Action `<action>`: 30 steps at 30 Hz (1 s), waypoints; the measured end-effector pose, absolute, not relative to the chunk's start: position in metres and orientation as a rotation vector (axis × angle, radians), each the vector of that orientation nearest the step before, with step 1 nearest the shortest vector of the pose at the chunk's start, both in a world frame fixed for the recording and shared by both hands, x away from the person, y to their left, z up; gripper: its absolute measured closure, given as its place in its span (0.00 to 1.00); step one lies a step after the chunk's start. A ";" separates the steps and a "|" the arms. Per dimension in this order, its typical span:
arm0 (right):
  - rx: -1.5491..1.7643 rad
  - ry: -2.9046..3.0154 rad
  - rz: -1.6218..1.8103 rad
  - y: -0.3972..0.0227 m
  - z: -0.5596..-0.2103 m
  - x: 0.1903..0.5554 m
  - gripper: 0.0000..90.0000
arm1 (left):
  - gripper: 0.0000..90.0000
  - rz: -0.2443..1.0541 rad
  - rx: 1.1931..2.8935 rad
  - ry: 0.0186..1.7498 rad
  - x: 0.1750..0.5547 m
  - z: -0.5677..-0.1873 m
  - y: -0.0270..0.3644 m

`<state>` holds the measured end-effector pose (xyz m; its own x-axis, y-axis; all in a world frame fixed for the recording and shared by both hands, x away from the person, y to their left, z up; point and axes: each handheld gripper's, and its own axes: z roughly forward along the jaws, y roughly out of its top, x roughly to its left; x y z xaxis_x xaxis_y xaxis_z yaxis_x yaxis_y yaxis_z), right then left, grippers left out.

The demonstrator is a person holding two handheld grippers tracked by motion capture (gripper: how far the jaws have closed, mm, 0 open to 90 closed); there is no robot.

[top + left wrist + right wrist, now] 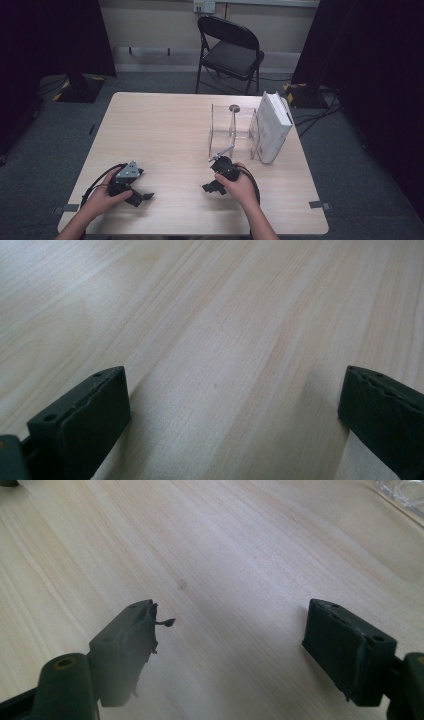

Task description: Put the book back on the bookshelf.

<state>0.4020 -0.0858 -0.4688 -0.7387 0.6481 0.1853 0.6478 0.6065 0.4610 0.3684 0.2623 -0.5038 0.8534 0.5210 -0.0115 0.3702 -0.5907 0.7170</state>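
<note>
Each of the person's hands holds a black two-jaw gripper low over the light wooden table. My left gripper lies near the front left edge. In the left gripper view my left gripper stands open, with bare wood between its jaws. My right gripper is at the front centre, just in front of a clear plastic stand. Seen in the right gripper view, my right gripper is also open over bare wood. A thick white book stands upright against the stand's right side.
A corner of the clear stand shows at the top right of the right gripper view. A black folding chair stands behind the table. Dark curtains hang on both sides, and cables trail on the grey floor.
</note>
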 end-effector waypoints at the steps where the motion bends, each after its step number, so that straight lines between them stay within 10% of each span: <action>1: 1.123 2.809 0.804 -0.085 -0.470 0.402 0.22 | 0.00 0.255 2.265 0.642 0.368 -0.504 0.262; 30: 0.949 2.580 0.937 -0.078 -0.491 0.380 0.14 | 0.00 0.260 2.266 0.642 0.368 -0.504 0.262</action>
